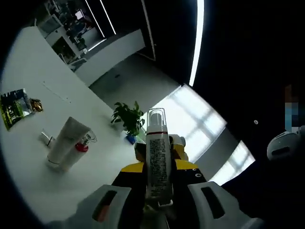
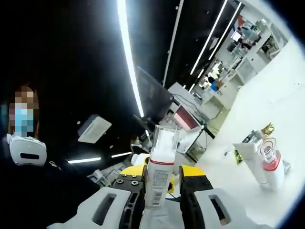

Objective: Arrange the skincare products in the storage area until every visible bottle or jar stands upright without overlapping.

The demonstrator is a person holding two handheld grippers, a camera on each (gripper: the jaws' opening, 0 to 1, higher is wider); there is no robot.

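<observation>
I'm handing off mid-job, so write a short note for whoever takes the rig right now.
Left hand-held gripper: shut on a white pump bottle, held off the table.
Right hand-held gripper: shut on a similar white bottle, also raised.
On the white table: a white tube and a red-collared bottle standing close together, a green packet lying flat.
Done: nothing placed yet.
Left: set both held bottles upright, spaced apart.
</observation>
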